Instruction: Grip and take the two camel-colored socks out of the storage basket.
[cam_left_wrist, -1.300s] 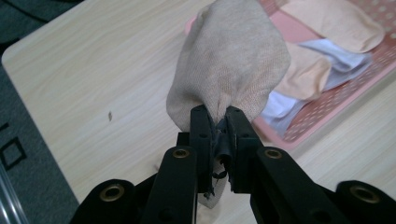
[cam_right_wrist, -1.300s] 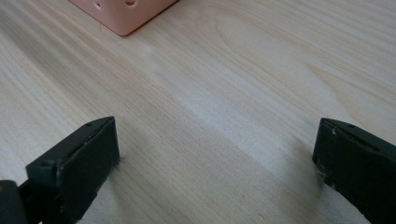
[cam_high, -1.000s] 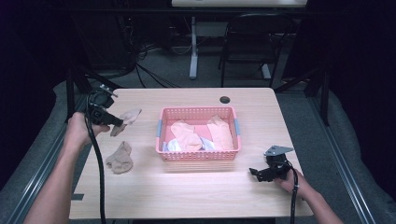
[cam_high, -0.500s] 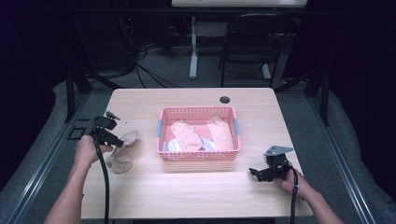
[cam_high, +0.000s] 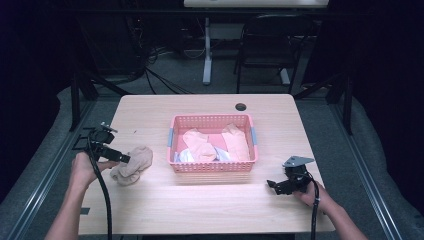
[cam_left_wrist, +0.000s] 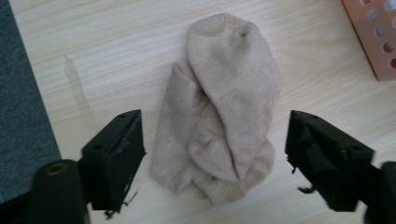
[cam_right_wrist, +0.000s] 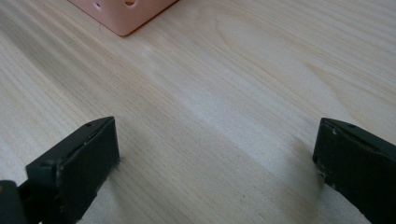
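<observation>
The beige sock (cam_left_wrist: 219, 112) lies crumpled on the table (cam_high: 200, 210), at centre of the left gripper view, between the left gripper (cam_left_wrist: 212, 158)'s jaws, which have just been opening and now stand released, clear of the cloth. It is folded over itself, soft and rumpled. In the high view's lower left it sits left of the pink basket (cam_high: 212, 167). At lower right, the right gripper (cam_right_wrist: 215, 163) rests with jaws spread over bare wood.

A beige sock (cam_left_wrist: 224, 112) lies crumpled and folded over itself, flat on the wooden table (cam_high: 210, 210), just left of the pink basket (cam_high: 212, 167) and apart from it, with nothing gripping it.
</observation>
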